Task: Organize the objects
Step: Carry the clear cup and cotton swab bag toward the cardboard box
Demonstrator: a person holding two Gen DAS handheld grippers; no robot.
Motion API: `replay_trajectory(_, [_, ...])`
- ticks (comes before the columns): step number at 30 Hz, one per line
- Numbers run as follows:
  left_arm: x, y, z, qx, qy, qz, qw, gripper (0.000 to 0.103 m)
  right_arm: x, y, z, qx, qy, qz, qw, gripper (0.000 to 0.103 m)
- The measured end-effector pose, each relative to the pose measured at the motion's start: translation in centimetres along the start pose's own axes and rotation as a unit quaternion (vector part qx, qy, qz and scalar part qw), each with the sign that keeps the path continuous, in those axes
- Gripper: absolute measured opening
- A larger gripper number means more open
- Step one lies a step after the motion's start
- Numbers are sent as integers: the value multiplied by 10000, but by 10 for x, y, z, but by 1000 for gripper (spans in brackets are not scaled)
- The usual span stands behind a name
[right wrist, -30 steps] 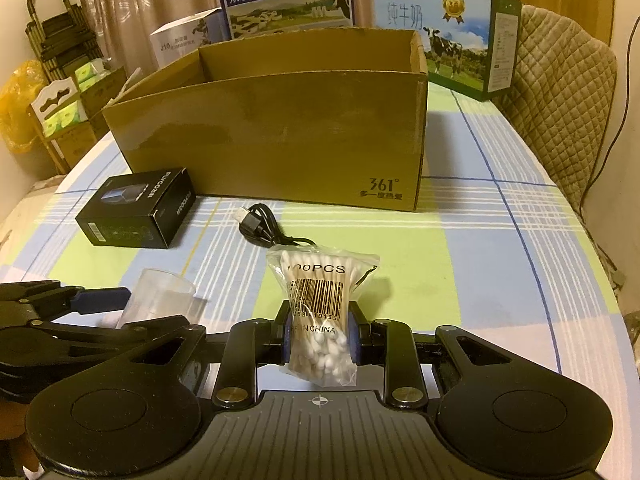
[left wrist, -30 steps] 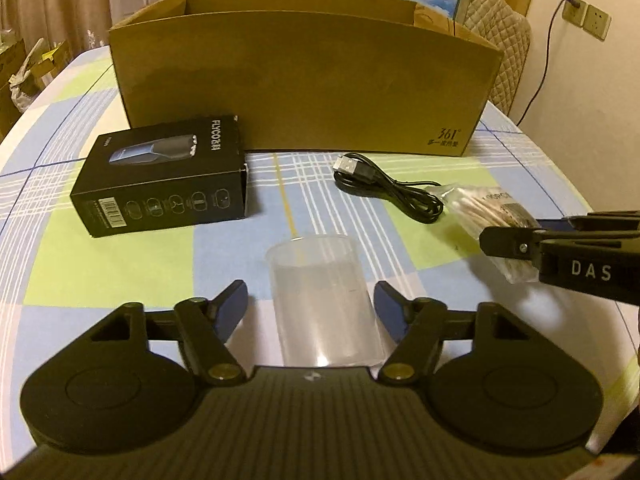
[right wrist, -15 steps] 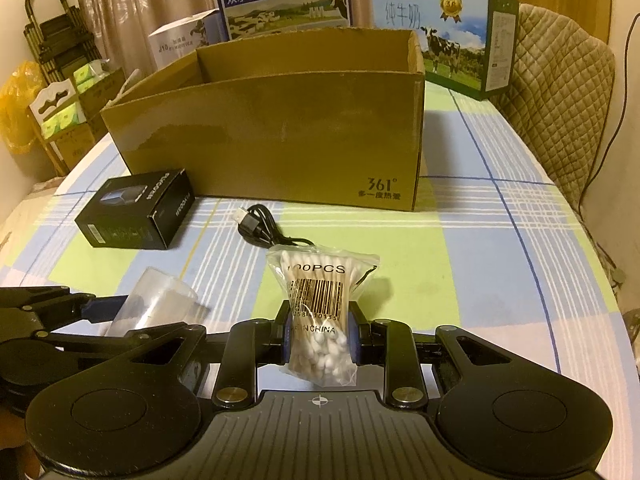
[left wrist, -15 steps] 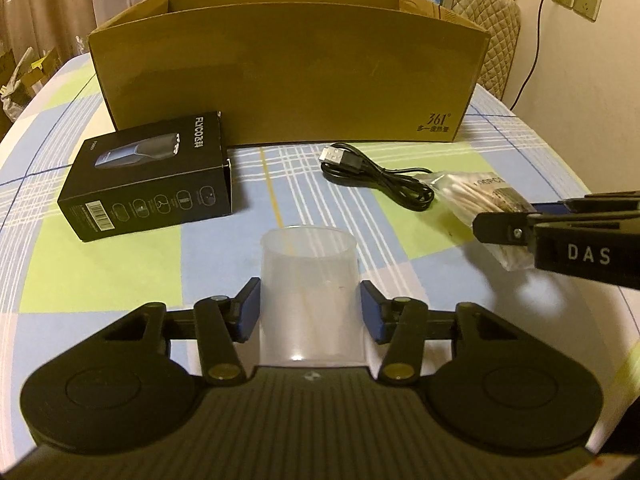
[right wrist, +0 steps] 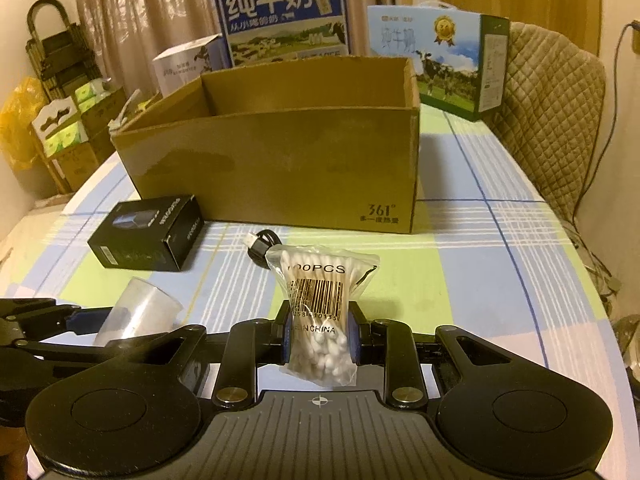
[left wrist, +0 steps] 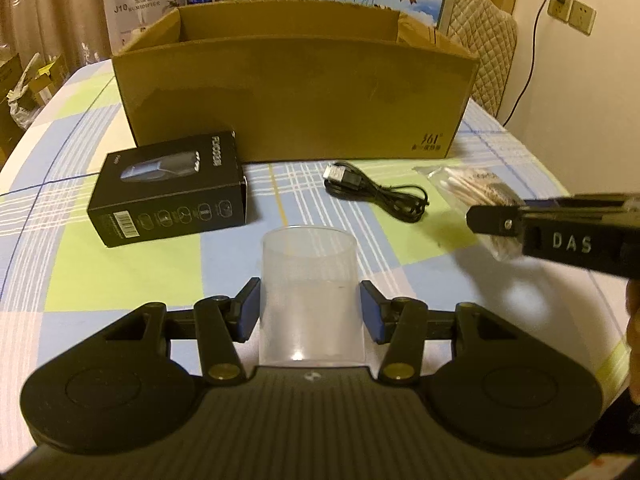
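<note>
My left gripper [left wrist: 310, 312] is shut on a clear plastic cup [left wrist: 310, 280] and holds it above the checked tablecloth; the cup also shows in the right wrist view [right wrist: 136, 314]. My right gripper [right wrist: 318, 338] is shut on a bag of cotton swabs [right wrist: 320, 300], lifted off the table; the bag also shows in the left wrist view [left wrist: 476, 190]. An open cardboard box [left wrist: 296, 96] stands ahead of both grippers, also in the right wrist view [right wrist: 280, 168]. A black product box [left wrist: 168, 188] and a black USB cable [left wrist: 376, 190] lie in front of it.
Milk cartons [right wrist: 282, 20] and a white box [left wrist: 144, 8] stand behind the cardboard box. A quilted chair [right wrist: 556, 120] is at the table's right side. Shelves with boxes [right wrist: 60, 100] stand off the table to the left.
My left gripper closed on the cup and lifted it. My right gripper rose with the swab bag. Both moved toward the cardboard box.
</note>
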State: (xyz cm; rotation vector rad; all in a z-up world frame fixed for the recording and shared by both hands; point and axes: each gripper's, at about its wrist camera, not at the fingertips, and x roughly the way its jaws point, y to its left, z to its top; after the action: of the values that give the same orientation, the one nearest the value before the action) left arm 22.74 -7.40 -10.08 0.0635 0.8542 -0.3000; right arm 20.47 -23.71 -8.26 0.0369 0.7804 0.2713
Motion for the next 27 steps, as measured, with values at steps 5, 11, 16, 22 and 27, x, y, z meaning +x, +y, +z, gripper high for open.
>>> replay_trajectory(5, [-24,0,1,-130,-63,-34,9999,47,-25,9,1,64,-59,50,9999,23])
replay_trajectory(11, [-60,1,-1,-253,-156,-23,9996,47,-57,26,5,87,-135,87,9998,23])
replay_trajectory(16, [-89,4,2,-346,-309,-58,9989,47,-78,38,7,-26,-153,32,9999,23])
replay_trajectory(22, [-110,6,3,-373,-386,-54,9985,47,-95,46,8,-192,-131,-9,9997,23])
replay_trajectory(27, [-123,8,4,-359,-421,39,9985,47,-103,47,10,-231,-174,-27,9996,23])
